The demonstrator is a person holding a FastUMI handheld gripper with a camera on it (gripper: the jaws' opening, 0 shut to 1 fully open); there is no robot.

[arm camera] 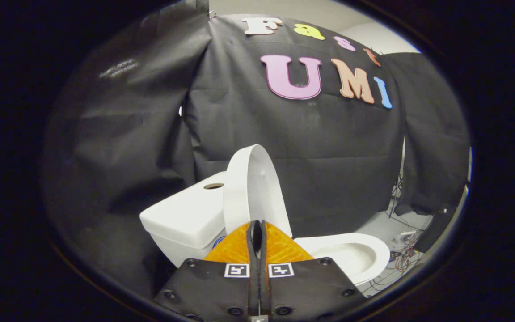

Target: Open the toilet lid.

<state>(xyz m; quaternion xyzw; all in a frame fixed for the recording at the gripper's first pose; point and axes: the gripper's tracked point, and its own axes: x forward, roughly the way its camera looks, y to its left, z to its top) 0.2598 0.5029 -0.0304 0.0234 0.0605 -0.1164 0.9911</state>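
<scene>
A: Where's the lid?

B: White oval plastic toilet lid (257,190) is raised, standing about upright on its hinge edge, leaning back toward the white ceramic tank (186,217), which sits at its 9 o'clock. Underside faces out over the bowl.

A: And the seat?

B: White toilet seat and bowl rim (356,255) lies flat at 4 o'clock from the lid, bowl exposed.

A: Tool?

B: Handheld gripper (256,235), orange ribbed fingers (235,248) with black pads, is closed: the fingers are pressed together with only a thin dark slit between them, nothing held. Tips are just short of the lid's lower edge, right below it at 6 o'clock. Can't tell if they touch it.

A: Anything else around?

B: Round hole in the tank top (213,185) at 10 o'clock from the tips. Black cloth wall (329,147) behind everything. Tangle of loose cables (403,255) on the pale floor at 3 o'clock from the bowl.
</scene>
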